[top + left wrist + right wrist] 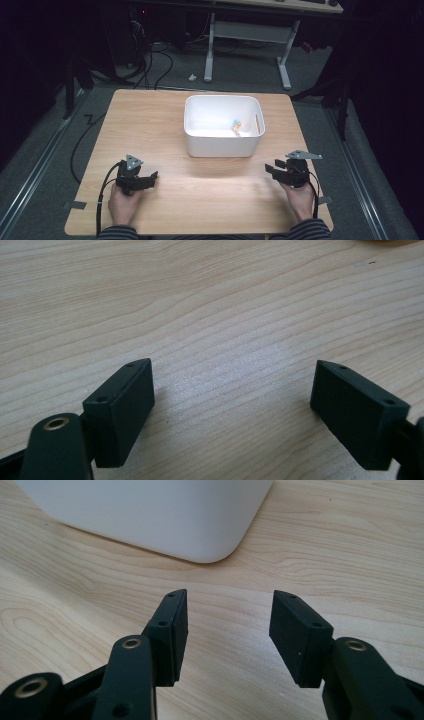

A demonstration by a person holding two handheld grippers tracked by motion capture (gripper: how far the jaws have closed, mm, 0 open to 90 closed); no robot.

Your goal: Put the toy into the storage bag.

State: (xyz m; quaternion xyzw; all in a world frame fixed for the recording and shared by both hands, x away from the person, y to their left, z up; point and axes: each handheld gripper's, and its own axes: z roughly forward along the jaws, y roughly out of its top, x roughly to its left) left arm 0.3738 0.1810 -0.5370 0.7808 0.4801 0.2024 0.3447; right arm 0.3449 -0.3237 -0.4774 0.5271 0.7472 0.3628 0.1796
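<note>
The white bin [223,127] sits mid-worktop [150,130] between both grippers — left [145,181], right [274,169] — their fingers apart, holding nothing, ready to reach in.

Your table [165,115] carries a bin [222,141] set past its middle, toward the far edge and a little to your right, and a small object [236,126] lies inside it against the right-hand wall. Your left gripper [150,178] sits near the front left of the table and your right gripper [272,169] near the front right, both well apart from each other. The bin stands ahead and between them, its near corner [210,550] just beyond your right gripper.
</note>
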